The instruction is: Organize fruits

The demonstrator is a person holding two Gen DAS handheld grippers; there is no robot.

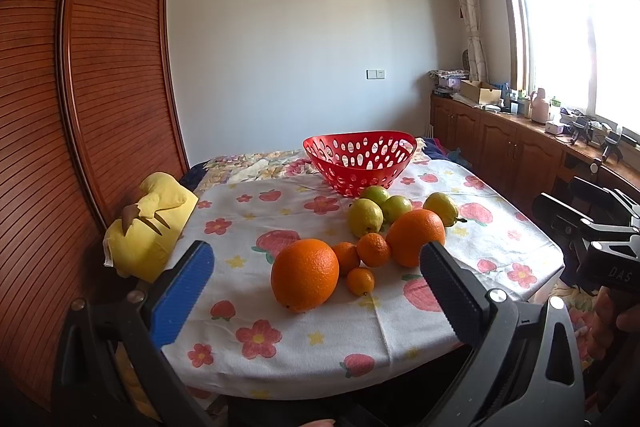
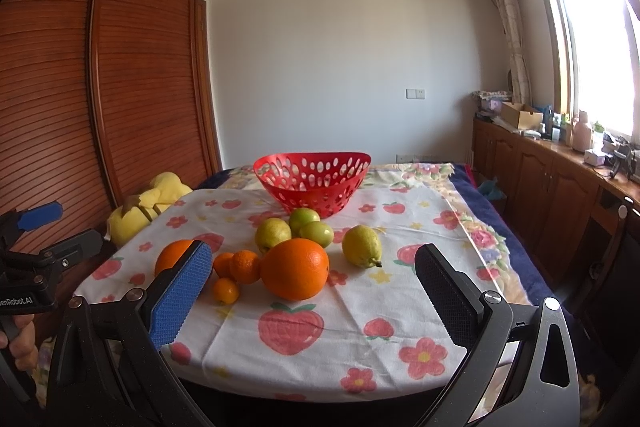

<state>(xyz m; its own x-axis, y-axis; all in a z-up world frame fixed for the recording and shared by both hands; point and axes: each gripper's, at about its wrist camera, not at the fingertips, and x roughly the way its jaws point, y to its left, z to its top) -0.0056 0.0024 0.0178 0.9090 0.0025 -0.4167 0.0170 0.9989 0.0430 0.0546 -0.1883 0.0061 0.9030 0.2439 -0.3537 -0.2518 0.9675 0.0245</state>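
Observation:
A red perforated basket [image 1: 360, 159] [image 2: 312, 179] stands empty at the far side of the table. In front of it lies a cluster of fruit: two big oranges [image 1: 305, 275] [image 2: 295, 269], three small mandarins [image 1: 373, 249] [image 2: 245, 266], yellow-green pears [image 1: 365, 217] [image 2: 361, 246] and green apples [image 1: 396, 207] [image 2: 304, 219]. My left gripper [image 1: 316, 267] is open, held low at the near table edge with the near big orange between its fingers' lines. My right gripper [image 2: 314, 267] is open too, short of the other big orange, holding nothing.
The table wears a white cloth with strawberries and flowers [image 1: 320, 339] [image 2: 360, 339]. A yellow plush toy [image 1: 152, 223] [image 2: 152, 205] sits at its left edge by a wooden wardrobe [image 1: 80, 87]. A cluttered wooden sideboard [image 1: 520, 131] [image 2: 560, 163] runs along the right under the window.

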